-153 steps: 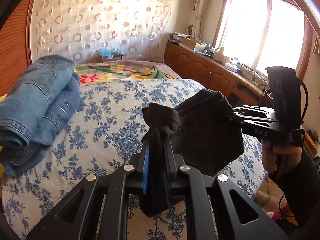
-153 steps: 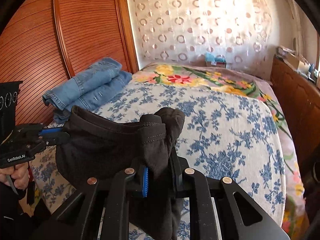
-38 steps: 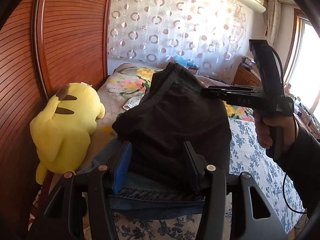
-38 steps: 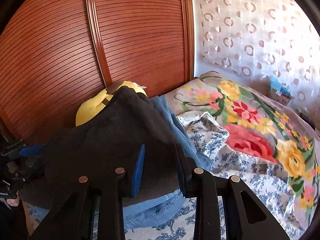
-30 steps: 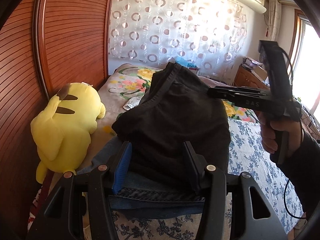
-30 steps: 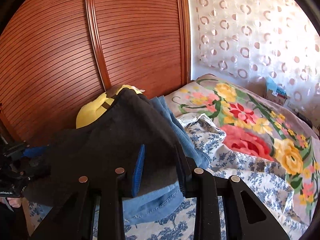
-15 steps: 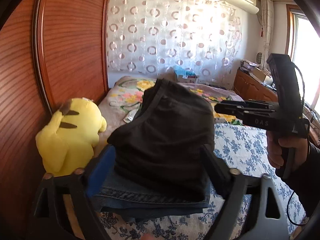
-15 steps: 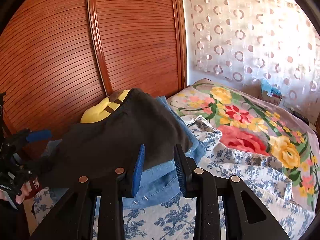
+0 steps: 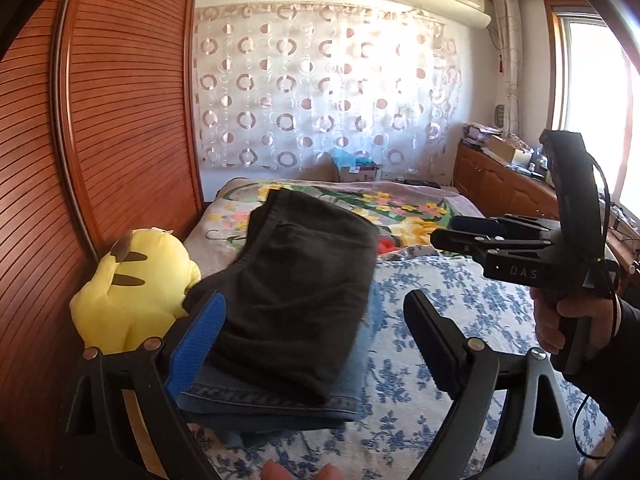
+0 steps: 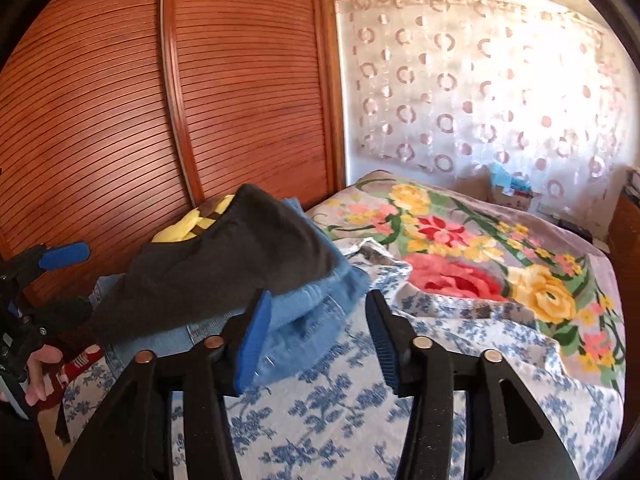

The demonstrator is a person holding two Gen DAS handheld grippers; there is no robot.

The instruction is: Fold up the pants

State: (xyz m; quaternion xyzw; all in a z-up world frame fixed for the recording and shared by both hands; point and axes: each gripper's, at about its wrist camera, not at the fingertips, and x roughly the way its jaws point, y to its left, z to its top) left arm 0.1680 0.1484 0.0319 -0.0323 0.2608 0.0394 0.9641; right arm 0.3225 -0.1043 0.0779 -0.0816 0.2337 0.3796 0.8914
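Folded black pants lie on top of a folded stack of blue jeans at the near left corner of the bed, which is covered by a blue-and-white floral spread. A yellow plush toy sits just beside the stack on its left, against the ribbed wooden wardrobe door.

The left gripper stands wide open, its jaws just spread apart; the near edge of the pants shows between the blue-padded fingers, but the pads do not press the cloth. The right gripper, held by a hand to the right of the stack, has also just been opening, and its fingers stand apart with only the edge of the jeans and the bedspread seen between them. From the left wrist view its tips seem clear of the pants, though motion blur makes the margin hard to judge.

Farther off, a quilt with large red and yellow flowers covers the far half of the bed, below a curtain patterned with rings.
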